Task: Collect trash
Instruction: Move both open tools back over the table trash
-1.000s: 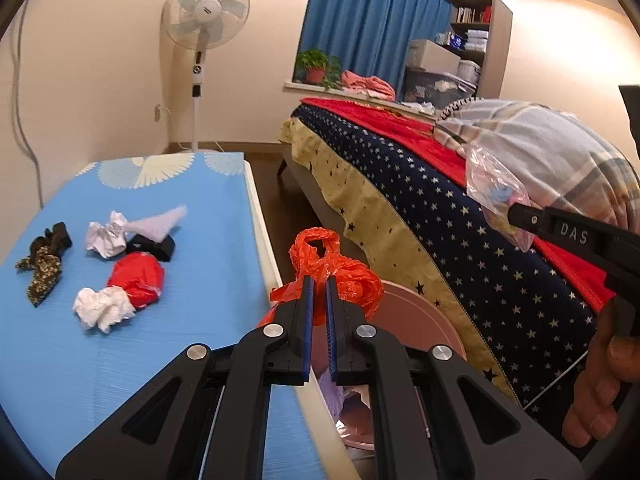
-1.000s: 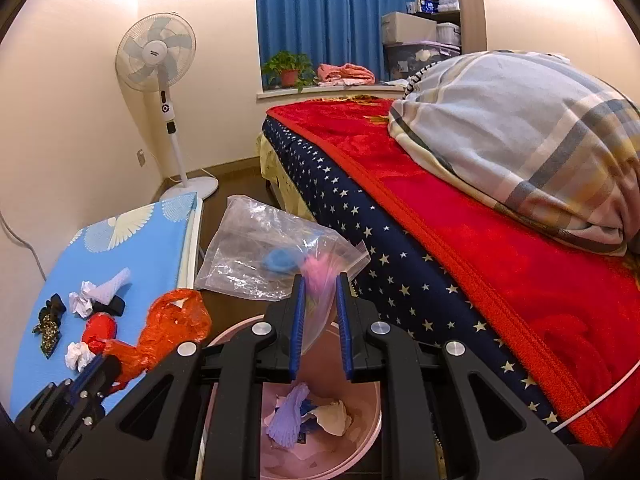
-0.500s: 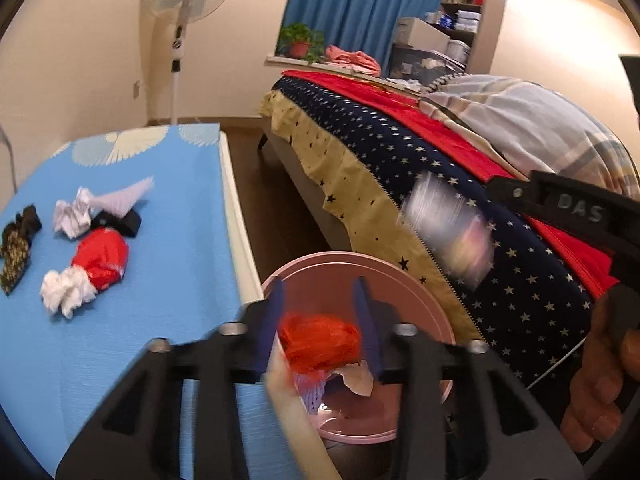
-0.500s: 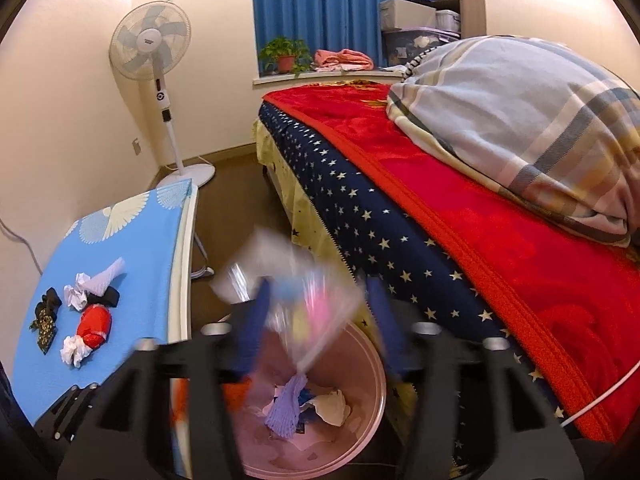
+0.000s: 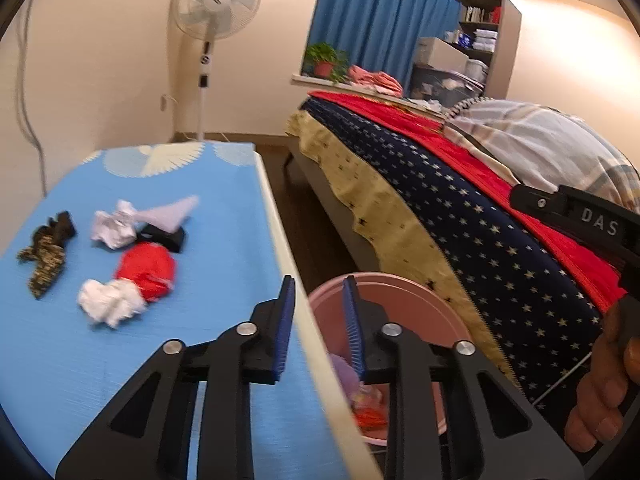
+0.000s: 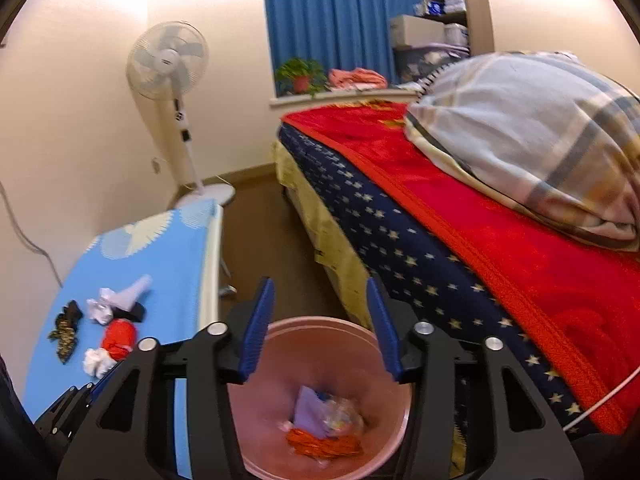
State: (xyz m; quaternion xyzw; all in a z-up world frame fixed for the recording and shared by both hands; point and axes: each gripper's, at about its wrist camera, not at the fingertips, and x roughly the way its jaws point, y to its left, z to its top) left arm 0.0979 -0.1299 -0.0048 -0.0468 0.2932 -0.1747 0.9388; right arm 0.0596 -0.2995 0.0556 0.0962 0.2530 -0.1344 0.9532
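The pink bin (image 6: 280, 360) stands on the floor between the blue table (image 5: 224, 216) and the bed. In it lie an orange bag (image 6: 320, 446), a clear plastic bag (image 6: 342, 416) and a purple scrap (image 6: 308, 410). My right gripper (image 6: 319, 286) hovers over the bin; its jaws are closing with nothing between them. My left gripper (image 5: 319, 284) sits above the table's edge beside the bin (image 5: 404, 286), jaws also closing on nothing. On the table lie a red wad (image 5: 146, 268), white tissue (image 5: 106, 306), crumpled paper (image 5: 114, 226), a black piece (image 5: 164, 236) and a spotted dark cloth (image 5: 46, 256).
The bed (image 6: 400, 248) with its starred cover and red blanket runs along the right, a plaid pillow (image 6: 532, 140) on top. A white cable (image 6: 600, 404) hangs over its side. A standing fan (image 6: 172, 68) is by the far wall. A hand (image 5: 600, 400) holds the right gripper.
Both grippers have opened. The orange bag has dropped from the left one and the clear bag from the right one into the bin. The left gripper has shifted toward the table's edge.
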